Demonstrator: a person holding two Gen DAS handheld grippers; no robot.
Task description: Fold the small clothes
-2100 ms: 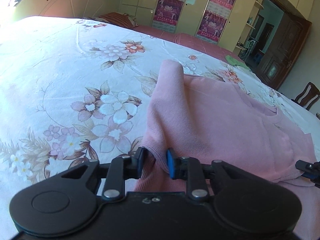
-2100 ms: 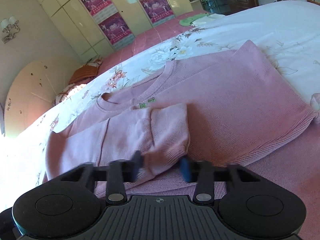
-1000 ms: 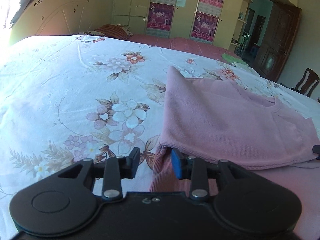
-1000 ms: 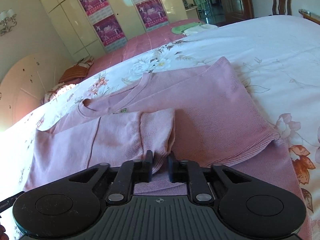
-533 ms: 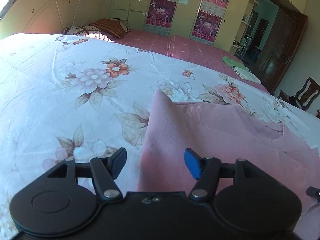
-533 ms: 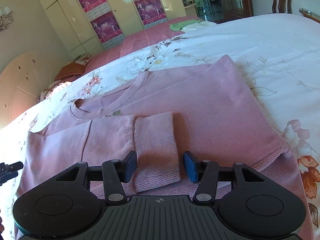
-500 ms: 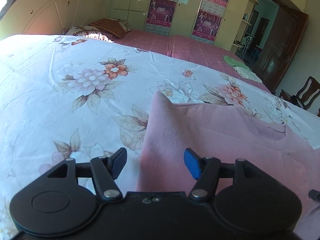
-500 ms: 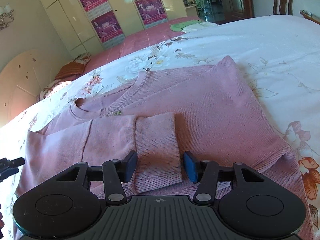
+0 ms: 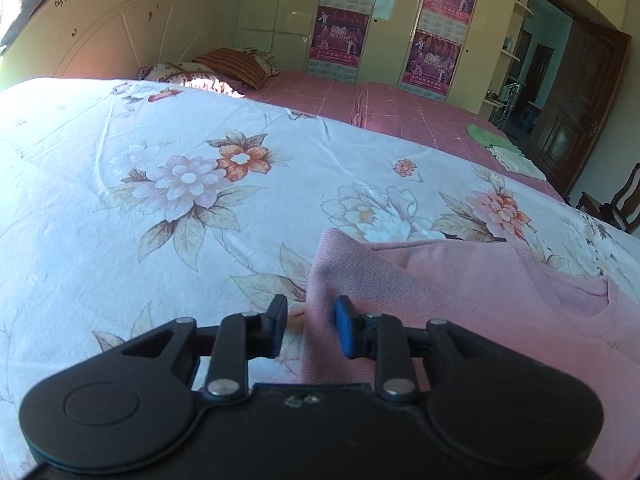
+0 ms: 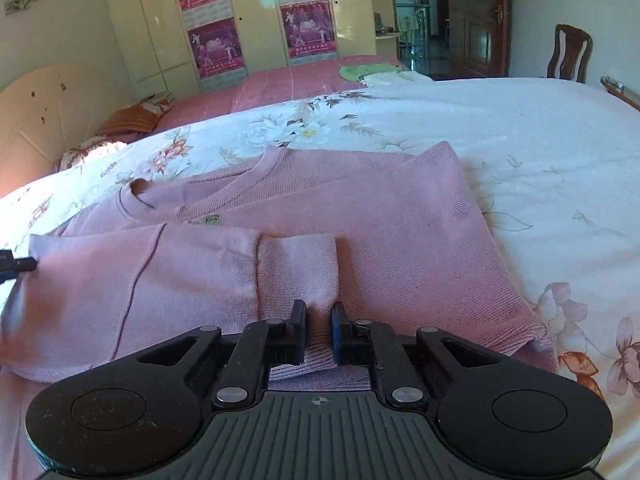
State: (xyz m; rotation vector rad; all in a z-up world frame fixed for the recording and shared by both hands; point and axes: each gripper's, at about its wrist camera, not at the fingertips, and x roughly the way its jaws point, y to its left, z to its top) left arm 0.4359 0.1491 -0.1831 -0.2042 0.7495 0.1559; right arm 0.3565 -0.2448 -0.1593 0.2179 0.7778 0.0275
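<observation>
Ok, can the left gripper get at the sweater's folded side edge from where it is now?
Probably yes. The left gripper already straddles the pink sweater's folded edge; its jaws are closing with the raised fabric between them, and only flat floral bedsheet lies beside it. Nothing blocks the way.

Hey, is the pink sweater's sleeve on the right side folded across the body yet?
No: in the right wrist view the pink sweater has only one sleeve folded over its body, and no sleeve lies across its right half.
</observation>
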